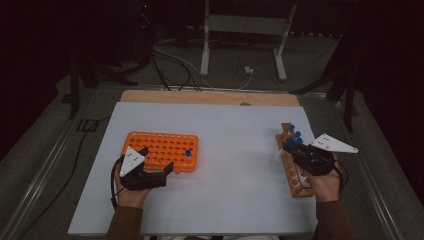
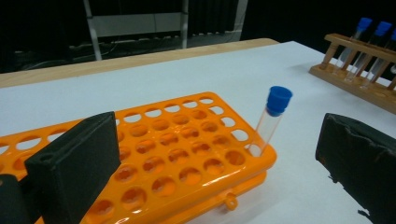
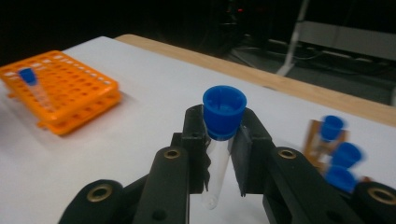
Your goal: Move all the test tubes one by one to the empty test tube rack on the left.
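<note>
Blue-capped tube sits clamped in right gripper fingers; left gripper fingers gape beside orange rack.

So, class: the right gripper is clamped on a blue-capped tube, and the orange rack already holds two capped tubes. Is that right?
Not quite. The orange rack holds one capped tube, standing in a corner hole, as the left gripper view shows. The right gripper is indeed clamped on a blue-capped tube.
</note>
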`<state>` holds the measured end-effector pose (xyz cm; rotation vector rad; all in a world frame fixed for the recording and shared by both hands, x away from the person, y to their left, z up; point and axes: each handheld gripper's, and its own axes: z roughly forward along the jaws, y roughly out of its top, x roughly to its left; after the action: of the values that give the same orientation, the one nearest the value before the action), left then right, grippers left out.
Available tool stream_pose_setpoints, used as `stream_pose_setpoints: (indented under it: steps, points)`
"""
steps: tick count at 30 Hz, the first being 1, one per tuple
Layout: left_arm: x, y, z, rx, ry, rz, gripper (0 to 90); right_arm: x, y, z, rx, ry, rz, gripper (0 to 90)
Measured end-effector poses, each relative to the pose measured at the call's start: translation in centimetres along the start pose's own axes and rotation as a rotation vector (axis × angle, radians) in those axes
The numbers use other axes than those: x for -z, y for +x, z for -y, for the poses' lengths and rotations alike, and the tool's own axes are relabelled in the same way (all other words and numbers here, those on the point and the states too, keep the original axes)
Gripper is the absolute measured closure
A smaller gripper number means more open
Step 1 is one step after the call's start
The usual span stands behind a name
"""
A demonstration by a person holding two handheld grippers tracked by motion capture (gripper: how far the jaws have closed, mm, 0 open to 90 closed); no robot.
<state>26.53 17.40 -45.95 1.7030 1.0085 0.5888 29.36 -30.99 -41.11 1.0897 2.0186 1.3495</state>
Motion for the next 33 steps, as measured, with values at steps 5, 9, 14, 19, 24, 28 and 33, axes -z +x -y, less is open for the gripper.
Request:
stream_pose_setpoints:
  steps: [5, 9, 14, 19, 24, 28, 33]
  points:
    - [-0.2, -1.3, -0.7, -0.026, -0.013, 0.036, 0.7, -1.2, 1.3, 0.0, 0.000, 0.013, -0.066, 76.6]
    - [-0.5, -2.6, -1.4, -0.044, -0.019, 0.082, 0.7, -2.1, 2.6, -0.3, 0.019, 0.026, -0.111, 76.6]
    - [-1.1, -4.2, -2.4, -0.064, -0.025, 0.132, 1.3, -3.0, 4.1, -0.7, 0.039, 0.037, -0.162, 76.6]
    - [-2.1, -6.4, -3.7, -0.089, -0.040, 0.190, 2.8, -3.7, 5.2, -1.0, 0.052, 0.043, -0.196, 76.6]
    - [-3.6, -8.8, -4.6, -0.118, -0.022, 0.238, 5.2, -4.2, 5.9, -1.2, 0.048, 0.046, -0.223, 76.6]
    - [-5.2, -10.8, -4.6, -0.143, 0.010, 0.258, 8.0, -4.7, 6.5, -1.2, 0.052, 0.051, -0.242, 76.6]
    - [-7.5, -12.5, -3.9, -0.166, 0.066, 0.261, 16.6, -5.2, 7.2, -1.2, 0.054, 0.061, -0.259, 76.6]
